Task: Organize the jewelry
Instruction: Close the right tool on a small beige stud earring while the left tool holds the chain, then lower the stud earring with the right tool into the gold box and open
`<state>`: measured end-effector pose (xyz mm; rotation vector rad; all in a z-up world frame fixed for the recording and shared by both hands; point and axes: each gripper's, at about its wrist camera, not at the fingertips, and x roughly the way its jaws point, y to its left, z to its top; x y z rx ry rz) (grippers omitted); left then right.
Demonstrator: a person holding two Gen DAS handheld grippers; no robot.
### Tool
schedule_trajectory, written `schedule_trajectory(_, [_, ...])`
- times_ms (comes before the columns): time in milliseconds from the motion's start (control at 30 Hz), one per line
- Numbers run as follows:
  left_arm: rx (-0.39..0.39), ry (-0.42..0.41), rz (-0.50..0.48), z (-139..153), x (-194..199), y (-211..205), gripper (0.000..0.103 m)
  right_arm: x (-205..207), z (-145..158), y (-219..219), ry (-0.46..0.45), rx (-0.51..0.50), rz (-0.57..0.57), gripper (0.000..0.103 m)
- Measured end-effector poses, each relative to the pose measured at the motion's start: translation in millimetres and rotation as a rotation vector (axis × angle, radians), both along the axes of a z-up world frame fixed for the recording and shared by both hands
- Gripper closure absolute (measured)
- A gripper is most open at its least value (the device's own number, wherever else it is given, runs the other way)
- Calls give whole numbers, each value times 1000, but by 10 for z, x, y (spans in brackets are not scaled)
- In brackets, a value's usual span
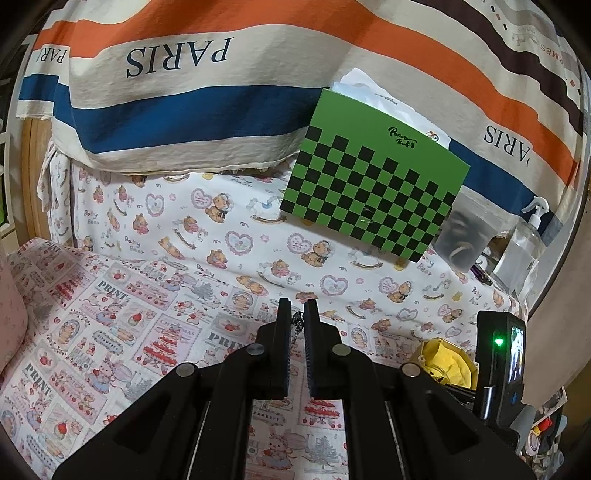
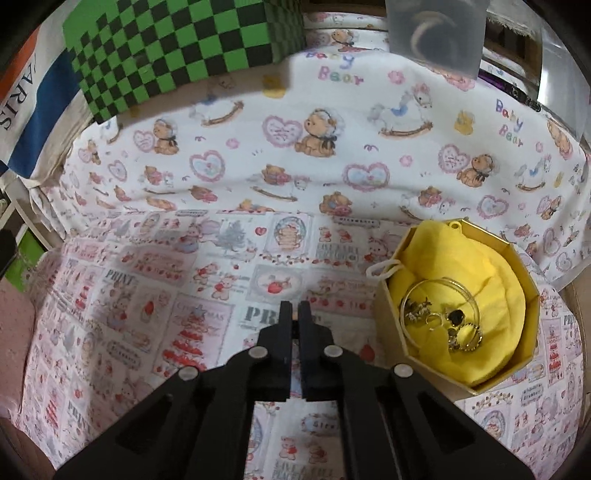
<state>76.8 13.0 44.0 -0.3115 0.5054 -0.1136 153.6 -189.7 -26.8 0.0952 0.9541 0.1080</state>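
My left tool [image 1: 296, 308] pinches a thin dark chain [image 1: 296, 325]; my right tool [image 2: 294, 309], left of the yellow-lined octagonal box [image 2: 529, 325], is nearly closed, contents unclear.

A desk [image 2: 280, 177] covered in teddy-bear print cloth carries an octagonal yellow-lined box [image 2: 460, 314] of jewelry; far behind that box stand a green checkered box [image 2: 177, 48] and a translucent container [image 2: 436, 33].

You can read "PARIS" on the striped cloth [image 1: 177, 59], "Baby Bear" on the teddy-print sheet [image 2: 340, 70], and "PRINT" on the pink patchwork cloth [image 1: 110, 291]. The script logo on the green checkered box [image 1: 373, 192] stays unclear.
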Motion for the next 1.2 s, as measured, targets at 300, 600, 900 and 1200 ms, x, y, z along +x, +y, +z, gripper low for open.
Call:
schedule_trajectory(300, [4,-8,-3,7,-11,-6,97,-316,297,-116,-82,79,44,101])
schedule_trajectory(600, [-4,-68,-41,95,-110,-39,97,-654,818,-559,-251,52,6,101])
schedule_trajectory(900, [33,-51,-20,54,-78,-81,97,-534,587,-1014,-235,27,-84,101])
schedule_trajectory(1200, [73,-51,-23,40,-74,-157,97,-377,320,-1294,-187,78,-120,85])
